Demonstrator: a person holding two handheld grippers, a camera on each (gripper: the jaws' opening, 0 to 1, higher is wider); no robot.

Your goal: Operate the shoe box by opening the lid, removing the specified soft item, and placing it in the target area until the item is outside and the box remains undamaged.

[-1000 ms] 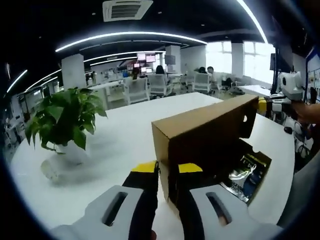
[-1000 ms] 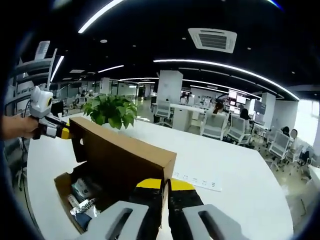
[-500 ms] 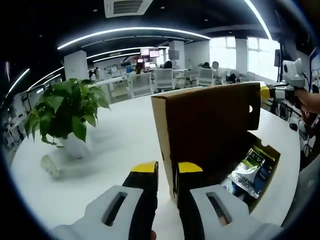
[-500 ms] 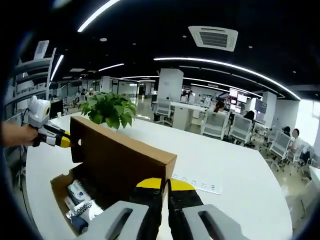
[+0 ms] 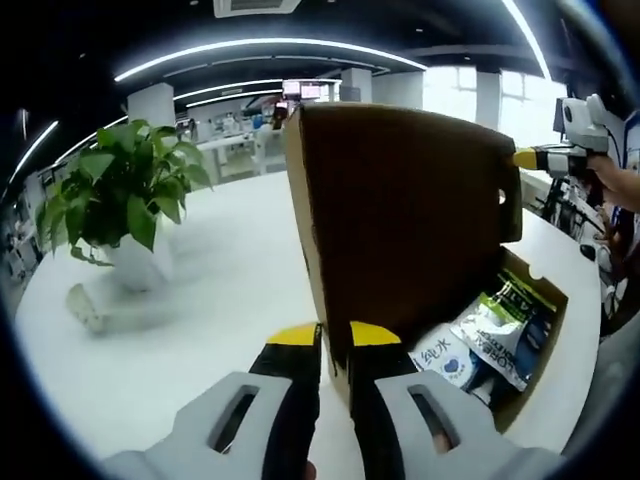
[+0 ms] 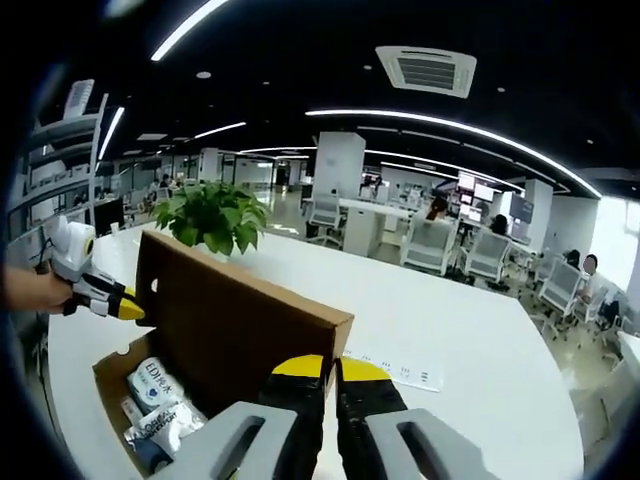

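Here, the lid (image 5: 400,220) is held raised by both claws, left claw (image 5: 335,335) and right claw (image 6: 335,368) each clamped on its edge, soft packets (image 6: 160,385) exposed inside the shoe box (image 6: 110,375).

Potted green plant (image 5: 115,215) on white table (image 5: 200,300), office chairs (image 6: 430,245), ceiling air vent (image 6: 425,72)

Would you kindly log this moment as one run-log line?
stage: lid opening | lid: raised, both grippers pinching its edge | left gripper: shut | right gripper: shut | soft packs: inside box
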